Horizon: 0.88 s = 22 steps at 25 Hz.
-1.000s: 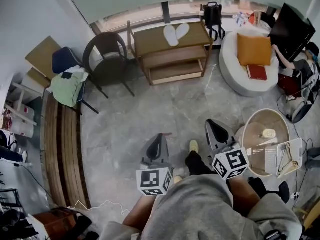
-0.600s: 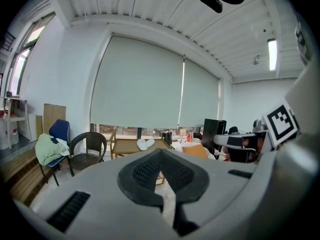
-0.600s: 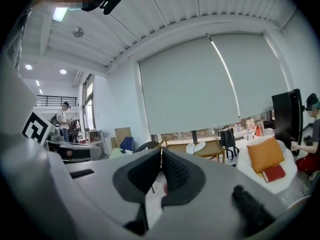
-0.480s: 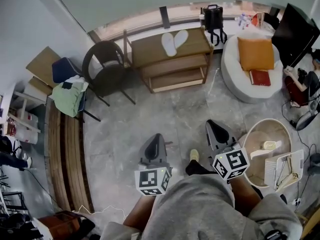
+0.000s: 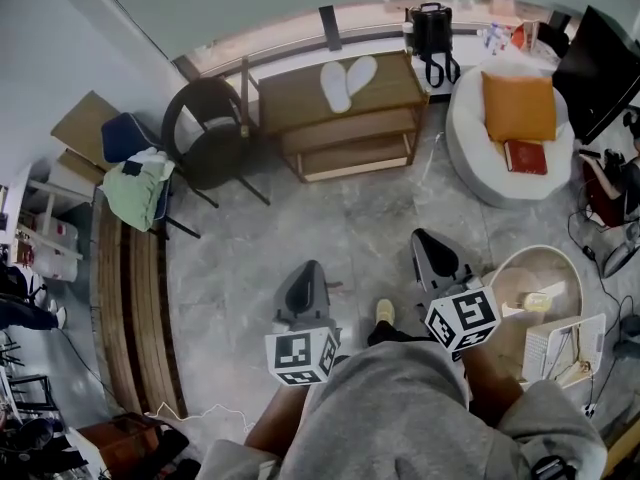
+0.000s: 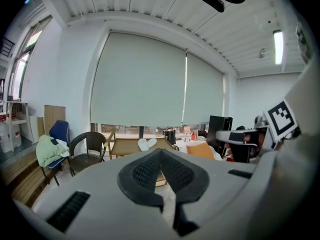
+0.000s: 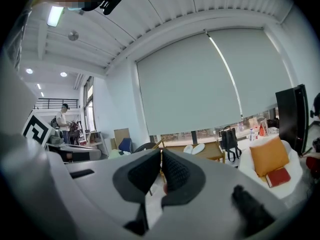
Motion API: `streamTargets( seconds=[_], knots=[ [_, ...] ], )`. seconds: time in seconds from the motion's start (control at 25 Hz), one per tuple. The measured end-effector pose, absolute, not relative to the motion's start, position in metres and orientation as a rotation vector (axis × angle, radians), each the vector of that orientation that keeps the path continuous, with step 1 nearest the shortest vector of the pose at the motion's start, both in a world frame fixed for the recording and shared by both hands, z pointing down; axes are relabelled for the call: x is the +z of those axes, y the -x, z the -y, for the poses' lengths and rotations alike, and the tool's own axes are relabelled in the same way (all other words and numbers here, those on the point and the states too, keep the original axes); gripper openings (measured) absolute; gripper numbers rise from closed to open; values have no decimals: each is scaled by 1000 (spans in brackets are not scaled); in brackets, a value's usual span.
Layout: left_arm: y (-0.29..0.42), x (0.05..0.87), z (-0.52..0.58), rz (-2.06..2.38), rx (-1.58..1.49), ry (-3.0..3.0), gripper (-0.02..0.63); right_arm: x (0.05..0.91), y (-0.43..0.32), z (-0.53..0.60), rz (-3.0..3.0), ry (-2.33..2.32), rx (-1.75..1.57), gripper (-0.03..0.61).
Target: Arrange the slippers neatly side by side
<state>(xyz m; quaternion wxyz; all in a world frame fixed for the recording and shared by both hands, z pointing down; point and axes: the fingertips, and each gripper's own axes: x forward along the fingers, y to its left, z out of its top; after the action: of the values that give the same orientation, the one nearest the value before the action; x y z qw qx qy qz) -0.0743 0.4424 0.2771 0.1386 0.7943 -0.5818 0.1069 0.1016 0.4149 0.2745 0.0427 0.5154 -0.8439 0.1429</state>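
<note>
White fabric slippers (image 5: 336,86) lie as a pair on the top of a brown wooden tiered table (image 5: 290,88) by the window. They are angled in a V and well apart from both tools. The left gripper (image 5: 306,273) and right gripper (image 5: 425,243) hang over the grey stone floor (image 5: 330,208), near the person's legs.

From the left gripper view, the left gripper (image 6: 161,156) has its jaws pressed together and holds nothing, with the slippers (image 6: 143,144) far ahead.

From the right gripper view, the right gripper (image 7: 161,160) is likewise closed and empty, and the slippers (image 7: 198,148) lie in the distance.
</note>
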Motion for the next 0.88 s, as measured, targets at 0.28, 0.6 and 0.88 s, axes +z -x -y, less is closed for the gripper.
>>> streamTargets(
  seconds=[0.28, 0.6, 0.88],
  knots=[
    [60, 277, -424, 1690, 314, -2305, 14, 277, -117, -393, 2594, -1574, 428, 25],
    [48, 278, -409, 1713, 314, -2309, 14, 279, -132, -380, 2592, -1595, 420, 25],
    [50, 274, -397, 1733, 312, -2290, 14, 277, -130, -368, 2604, -1564, 422, 25]
  ],
)
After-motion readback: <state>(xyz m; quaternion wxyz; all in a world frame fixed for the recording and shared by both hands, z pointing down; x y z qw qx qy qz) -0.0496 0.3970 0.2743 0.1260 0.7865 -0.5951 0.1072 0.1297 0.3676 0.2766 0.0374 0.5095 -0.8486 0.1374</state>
